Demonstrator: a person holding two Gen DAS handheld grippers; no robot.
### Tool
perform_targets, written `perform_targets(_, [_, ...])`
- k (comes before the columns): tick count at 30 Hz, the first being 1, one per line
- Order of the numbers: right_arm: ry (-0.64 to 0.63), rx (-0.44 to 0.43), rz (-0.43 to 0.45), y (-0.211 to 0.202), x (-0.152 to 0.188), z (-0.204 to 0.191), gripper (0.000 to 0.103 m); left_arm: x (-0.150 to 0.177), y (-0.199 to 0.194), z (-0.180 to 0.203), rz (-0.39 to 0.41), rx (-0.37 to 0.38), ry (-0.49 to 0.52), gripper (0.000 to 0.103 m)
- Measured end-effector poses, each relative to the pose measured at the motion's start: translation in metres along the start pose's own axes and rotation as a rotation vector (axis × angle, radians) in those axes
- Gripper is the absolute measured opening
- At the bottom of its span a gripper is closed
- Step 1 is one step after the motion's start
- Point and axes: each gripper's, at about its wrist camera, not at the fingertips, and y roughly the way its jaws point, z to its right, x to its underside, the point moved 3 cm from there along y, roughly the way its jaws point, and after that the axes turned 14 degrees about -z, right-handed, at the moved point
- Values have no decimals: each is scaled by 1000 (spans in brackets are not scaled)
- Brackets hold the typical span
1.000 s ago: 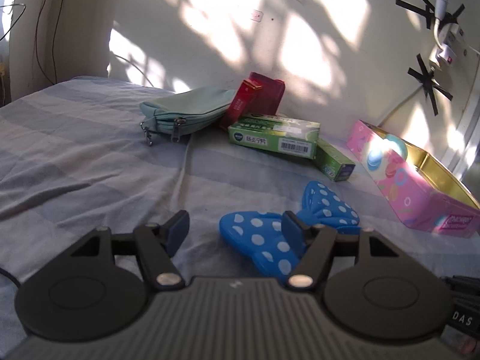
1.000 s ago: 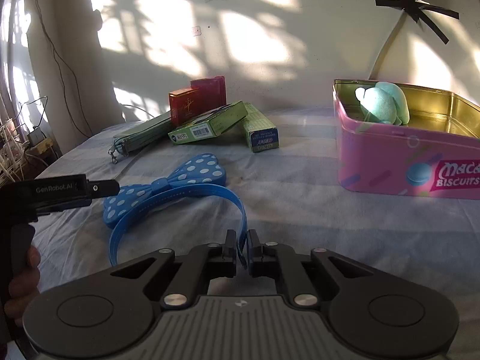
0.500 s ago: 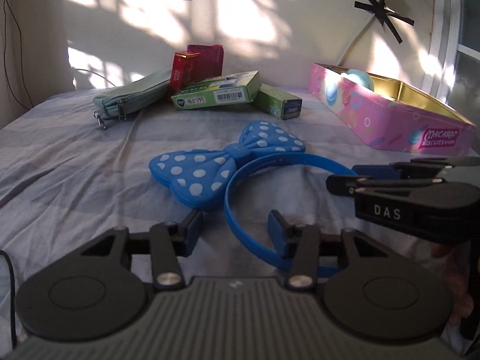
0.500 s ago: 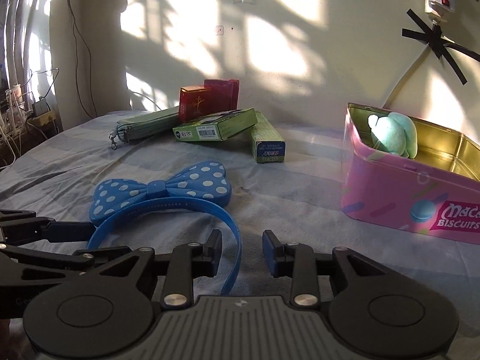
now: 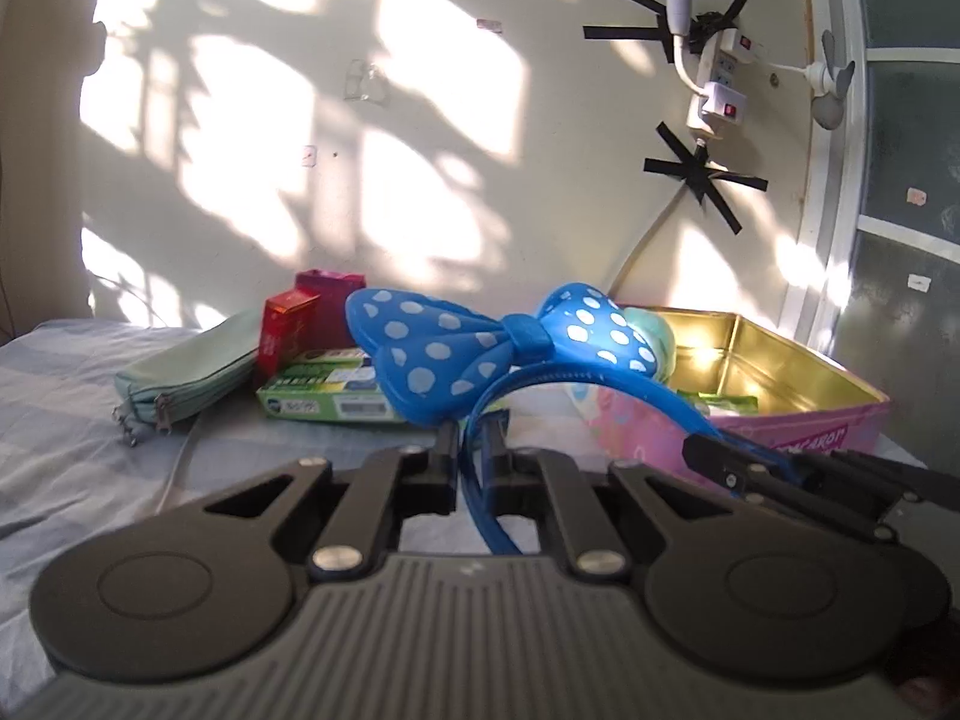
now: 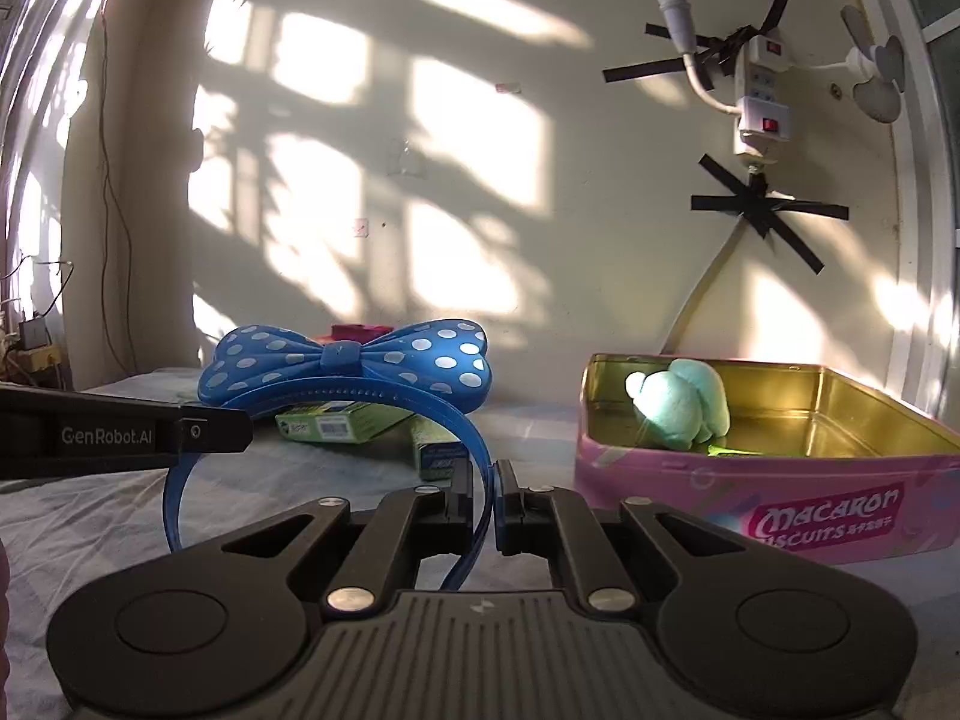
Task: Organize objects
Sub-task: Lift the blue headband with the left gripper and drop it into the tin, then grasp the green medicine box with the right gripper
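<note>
Up comes the blue headband [image 5: 606,381]: half a second ago it lay flat on the striped bedcover [image 5: 54,420], now it hangs clear of the cloth, its polka-dot bow [image 5: 456,354] at mid-frame in both views. Both sets of jaws have just been closing, and each now pinches one end of the band: the left gripper [image 5: 471,456] at lower centre of its own view, the right gripper [image 6: 483,495] likewise in its own. Across the frame, the right gripper [image 5: 780,468] shows at the lower right of the left view, clamped on the far leg.

The band arches upward, legs pointing down into the claws, bow on top with its long axis running left to right (nearly level in the right view). Below and right sits the open pink biscuit tin [image 6: 780,516], its near rim beside the right claw, a pale green plush toy [image 6: 684,405] in its back left corner, most of the gold floor bare. Behind the bow, green boxes [image 5: 324,396], red boxes [image 5: 288,324] and a mint zip pouch [image 5: 186,375] crowd the wall side.
</note>
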Motion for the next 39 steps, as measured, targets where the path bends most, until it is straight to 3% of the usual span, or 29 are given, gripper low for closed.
perform_targets(4, [85, 92, 26, 17, -16, 44, 8, -31, 35, 41, 36, 58, 55, 9])
perform_targets(13, [245, 232, 0, 67, -21, 119, 10, -66, 126, 110, -19, 121, 124, 9])
perform_targets(16, [265, 228, -27, 77, -17, 126, 23, -62, 148, 122, -49, 101, 147, 13])
perform_targets(17, [258, 228, -32, 79, -17, 126, 36, -59, 154, 124, -56, 83, 152, 13])
perform_targets(18, [247, 238, -38, 79, -16, 124, 40, -57, 157, 123, -62, 73, 148, 14])
perform_targets(22, [236, 229, 36, 66, -17, 118, 40, -51, 143, 106, -55, 79, 89, 15])
perform_targets(25, [206, 206, 117, 52, -18, 109, 40, -49, 114, 81, -5, 83, 42, 15])
perform_targets(29, [134, 149, 188, 40, -21, 88, 40, -41, 81, 34, 11, 21, -14, 23])
perform_targets(34, [34, -4, 129, 39, -28, 47, 40, -17, 66, -41, -71, -149, -65, 24])
perform_targets(39, [-57, -198, -43, 59, -29, -13, 40, 1, 66, -109, -165, -273, -140, 25])
